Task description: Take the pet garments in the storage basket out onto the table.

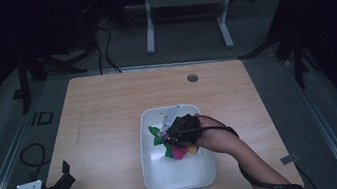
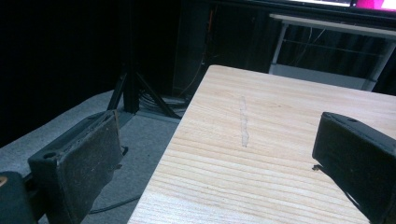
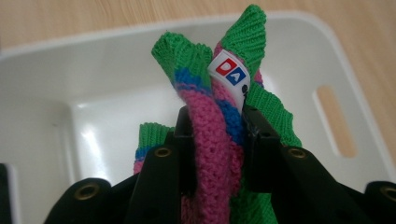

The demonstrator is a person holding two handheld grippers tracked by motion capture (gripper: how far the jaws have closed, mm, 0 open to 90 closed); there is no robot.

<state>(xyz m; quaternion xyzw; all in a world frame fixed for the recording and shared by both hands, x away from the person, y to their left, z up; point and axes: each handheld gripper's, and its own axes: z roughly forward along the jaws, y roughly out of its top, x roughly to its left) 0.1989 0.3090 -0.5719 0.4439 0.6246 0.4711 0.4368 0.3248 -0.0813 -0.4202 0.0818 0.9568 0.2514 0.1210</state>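
A knitted cloth [image 3: 212, 135] in green, pink and blue, with a small white label, is pinched between the jaws of my right gripper [image 3: 215, 128]. That right gripper [image 1: 165, 134] is inside the white tub [image 1: 153, 175] at the table's middle, with the knitted cloth [image 1: 154, 133] bunched beneath it. My left gripper [image 1: 64, 173] rests at the table's front left corner, its jaws wide apart. In the left gripper view the left gripper [image 2: 219, 163] has nothing but bare wood between its pads [image 2: 86, 170].
The tub [image 3: 299, 51] has a handle slot in its wall. A wooden table [image 1: 103, 114] with a round cable hole [image 1: 193, 77] near its far edge. Cables [image 1: 31, 155] and stand legs [image 1: 149, 31] lie on the grey floor around it.
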